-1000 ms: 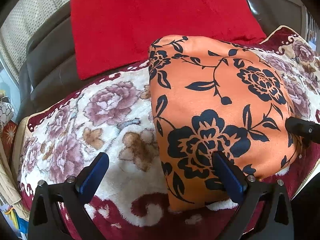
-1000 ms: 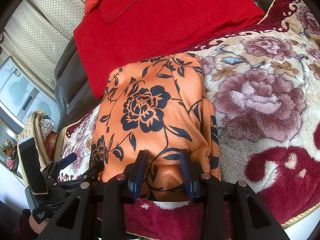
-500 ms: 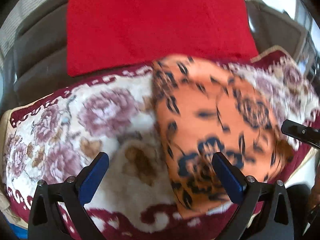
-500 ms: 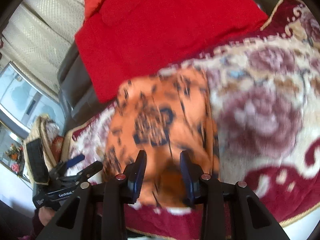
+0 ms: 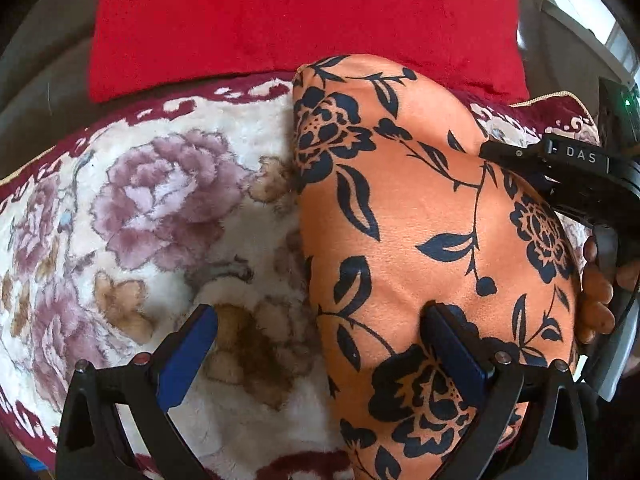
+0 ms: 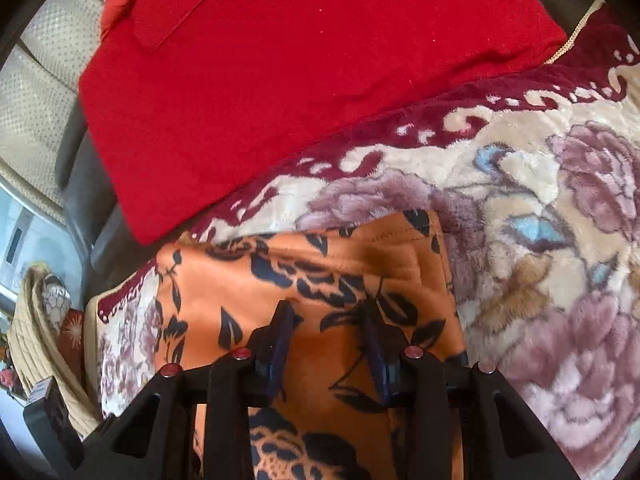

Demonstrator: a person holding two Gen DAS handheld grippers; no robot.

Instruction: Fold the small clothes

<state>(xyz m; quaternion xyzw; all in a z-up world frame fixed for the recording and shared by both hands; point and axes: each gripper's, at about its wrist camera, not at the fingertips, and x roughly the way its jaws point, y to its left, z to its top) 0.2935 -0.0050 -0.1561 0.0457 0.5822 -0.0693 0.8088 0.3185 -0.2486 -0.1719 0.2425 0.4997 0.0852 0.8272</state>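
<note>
Orange cloth [image 6: 304,292], pinched in the half-closed, slightly opening right gripper [image 6: 326,344], has been carried forward over itself toward the red cushion [image 6: 304,80], while the left gripper [image 5: 320,352] stays wide open, empty, astride its edge.

I count one orange garment [image 5: 420,216] printed with dark flowers. One red cloth [image 5: 304,16] lies past it. One plush floral blanket [image 5: 160,208] lies under both. I see two grippers: my left gripper [image 5: 320,352] and my right gripper [image 6: 326,344], each with two jaws. One hand [image 5: 598,292] shows at the right edge of the left wrist view.
</note>
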